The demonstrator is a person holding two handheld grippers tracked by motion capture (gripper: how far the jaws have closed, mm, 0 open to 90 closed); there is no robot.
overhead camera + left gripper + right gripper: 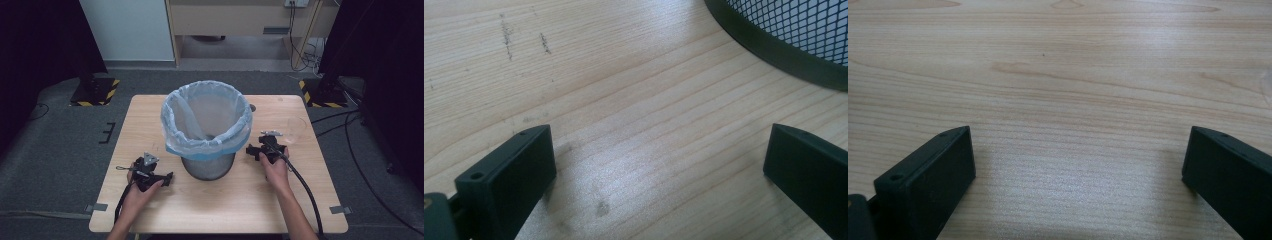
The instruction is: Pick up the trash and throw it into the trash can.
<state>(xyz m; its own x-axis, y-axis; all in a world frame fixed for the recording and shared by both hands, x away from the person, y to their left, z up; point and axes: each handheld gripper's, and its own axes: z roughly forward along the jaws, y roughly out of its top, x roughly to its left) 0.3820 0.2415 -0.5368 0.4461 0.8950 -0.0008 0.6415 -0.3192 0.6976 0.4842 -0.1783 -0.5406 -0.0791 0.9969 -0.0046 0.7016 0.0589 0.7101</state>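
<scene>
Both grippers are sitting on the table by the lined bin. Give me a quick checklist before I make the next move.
1. Left gripper open with nothing between its jaws: ok, bare wood shows between them.
2. Right gripper open with nothing between its jaws: ok.
3. Mesh waste bin upright in the middle of the table: ok.
4. Bag liner folded over the rim all the way round: ok on the near side, cannot tell at the back.
5. Clear plastic cup lying on its side beyond the right gripper, free of it: ok, a gap shows in the high view.
6. Bin holds nothing yet: cannot tell, the liner hides the bottom.
</scene>
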